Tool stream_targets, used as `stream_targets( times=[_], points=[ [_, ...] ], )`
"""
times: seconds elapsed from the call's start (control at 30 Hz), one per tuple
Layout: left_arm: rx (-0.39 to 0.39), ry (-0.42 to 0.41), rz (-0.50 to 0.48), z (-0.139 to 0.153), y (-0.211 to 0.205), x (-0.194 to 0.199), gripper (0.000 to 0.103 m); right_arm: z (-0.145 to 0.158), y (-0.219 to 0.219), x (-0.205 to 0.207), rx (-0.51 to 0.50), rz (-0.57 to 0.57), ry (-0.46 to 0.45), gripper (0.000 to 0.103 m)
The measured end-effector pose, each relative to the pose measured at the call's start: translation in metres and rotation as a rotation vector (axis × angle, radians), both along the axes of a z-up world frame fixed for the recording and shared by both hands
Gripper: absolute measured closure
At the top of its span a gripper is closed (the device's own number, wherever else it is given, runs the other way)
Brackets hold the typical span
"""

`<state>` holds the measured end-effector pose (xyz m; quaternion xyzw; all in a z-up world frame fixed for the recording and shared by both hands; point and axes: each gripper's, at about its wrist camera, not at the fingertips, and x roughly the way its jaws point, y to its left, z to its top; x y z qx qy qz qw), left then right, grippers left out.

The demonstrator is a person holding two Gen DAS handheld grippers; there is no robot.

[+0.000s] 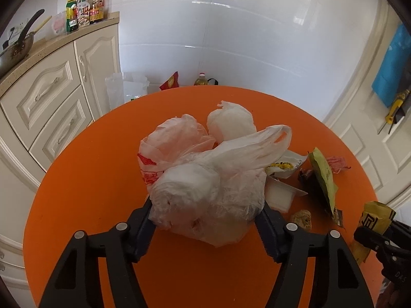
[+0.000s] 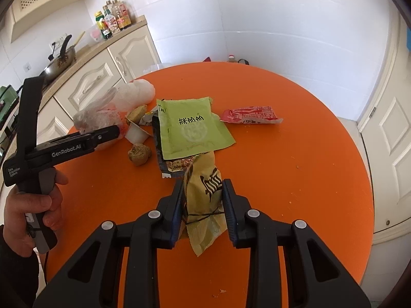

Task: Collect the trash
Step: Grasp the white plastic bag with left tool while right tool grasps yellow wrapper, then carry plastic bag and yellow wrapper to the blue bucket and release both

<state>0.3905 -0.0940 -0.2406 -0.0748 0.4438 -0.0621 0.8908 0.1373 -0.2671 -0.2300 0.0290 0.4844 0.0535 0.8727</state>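
left gripper (image 1: 205, 220): jaws spread wide around a bundle of thin plastic bags (image 1: 205, 187), fingertips pressing into its sides; it looks gripped.
right gripper (image 2: 204, 202): jaws narrow, clamped on a yellow wrapper (image 2: 205, 197), which is lifted at the near end.
table (image 2: 295, 154): round and orange, trash clustered toward the left-centre.
loose trash: green packet (image 2: 190, 128) lying flat over a dark wrapper (image 2: 170, 166); red-and-white wrapper (image 2: 250, 115) a little apart on the right; small white cup (image 2: 136, 133) beside the bags; two crumpled brown lumps (image 2: 139, 154), one just beside the cup.
step in hand: both tools loaded, so this reads as mid-collection, gathering pieces together.
next move: probably carrying the yellow wrapper over to the bag bundle; whether a bag mouth is open to take it i cannot tell.
caution: the film is slippery and may slide from the wide grip.
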Motion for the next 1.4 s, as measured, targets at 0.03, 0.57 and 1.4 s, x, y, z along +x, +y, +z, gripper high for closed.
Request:
stream_targets(
  times=[0.03,0.57,1.4],
  points=[
    [-0.006,-0.005,0.004,0.0,0.003,-0.003,0.039,0.001,0.0,-0.002,0.001,0.001,0.0,0.075],
    [0.02,-0.074,-0.003,0.004,0.022,-0.061,0.04,-0.017,0.009,-0.012,-0.039,0.011,0.011,0.075],
    [-0.015,-0.315,-0.294,0.101,-0.067,-0.16,0.041,0.103,-0.07,-0.12,0.055,-0.173,-0.275,0.081]
  ],
)
